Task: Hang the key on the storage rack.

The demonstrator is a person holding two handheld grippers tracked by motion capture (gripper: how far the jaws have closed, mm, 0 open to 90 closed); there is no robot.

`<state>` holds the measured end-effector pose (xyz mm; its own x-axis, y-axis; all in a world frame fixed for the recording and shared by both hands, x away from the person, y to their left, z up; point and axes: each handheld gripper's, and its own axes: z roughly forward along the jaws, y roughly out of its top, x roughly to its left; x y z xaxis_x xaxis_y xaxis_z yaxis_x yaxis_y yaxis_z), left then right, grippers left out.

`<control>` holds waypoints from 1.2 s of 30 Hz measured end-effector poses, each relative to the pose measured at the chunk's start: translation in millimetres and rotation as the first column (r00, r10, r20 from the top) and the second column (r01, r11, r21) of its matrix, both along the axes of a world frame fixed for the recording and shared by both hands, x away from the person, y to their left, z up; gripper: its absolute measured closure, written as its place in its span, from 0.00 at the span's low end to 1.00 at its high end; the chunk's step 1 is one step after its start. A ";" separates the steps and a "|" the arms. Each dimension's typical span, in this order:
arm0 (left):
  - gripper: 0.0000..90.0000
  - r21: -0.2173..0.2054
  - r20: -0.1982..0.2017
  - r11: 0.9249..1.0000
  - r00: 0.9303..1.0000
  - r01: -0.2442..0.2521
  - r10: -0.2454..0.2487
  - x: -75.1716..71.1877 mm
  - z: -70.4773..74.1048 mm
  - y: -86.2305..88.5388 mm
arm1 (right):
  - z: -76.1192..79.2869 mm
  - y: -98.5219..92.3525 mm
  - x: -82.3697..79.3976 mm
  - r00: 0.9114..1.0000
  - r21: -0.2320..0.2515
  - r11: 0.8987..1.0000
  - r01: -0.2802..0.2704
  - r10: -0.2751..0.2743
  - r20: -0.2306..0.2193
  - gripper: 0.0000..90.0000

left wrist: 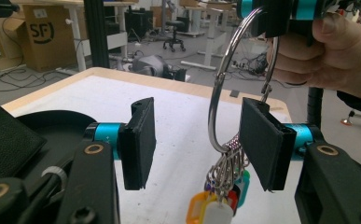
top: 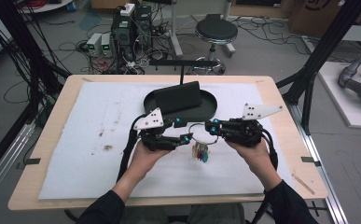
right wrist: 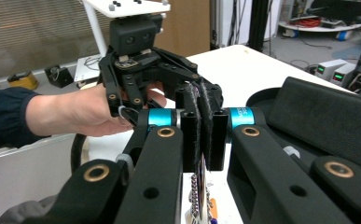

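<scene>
Presently, a metal ring (left wrist: pixel 225 84) carrying coloured key tags (left wrist: pixel 215 198) is held above the counter (top: pixel 94 140), in front of the black tray (top: pixel 206 109). The right claw (right wrist: pixel 205 135) is clenched on the ring's top. The left claw (left wrist: pixel 201 140) is released, the ring between its pads, untouched. If the ring is clamped off-centre, it could be twisted from the right claw's hold, and the tags dropped.

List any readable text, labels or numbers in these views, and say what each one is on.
"SF": printed on the cardboard box behind the table, in the left gripper view.
White label on top of that box: too small to read.
Coloured key tags hanging from the metal ring: no legible writing.
Green displays on the grey units on the floor: blurred.
</scene>
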<state>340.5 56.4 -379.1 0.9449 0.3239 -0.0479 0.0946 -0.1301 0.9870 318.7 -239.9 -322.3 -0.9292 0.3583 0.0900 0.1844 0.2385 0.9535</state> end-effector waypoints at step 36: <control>0.96 -0.003 0.077 1.000 0.997 0.029 -0.029 -7.4 4.6 4.5 | -4.5 2.5 1.7 1.000 -0.014 1.000 -0.024 0.024 -0.003 0.94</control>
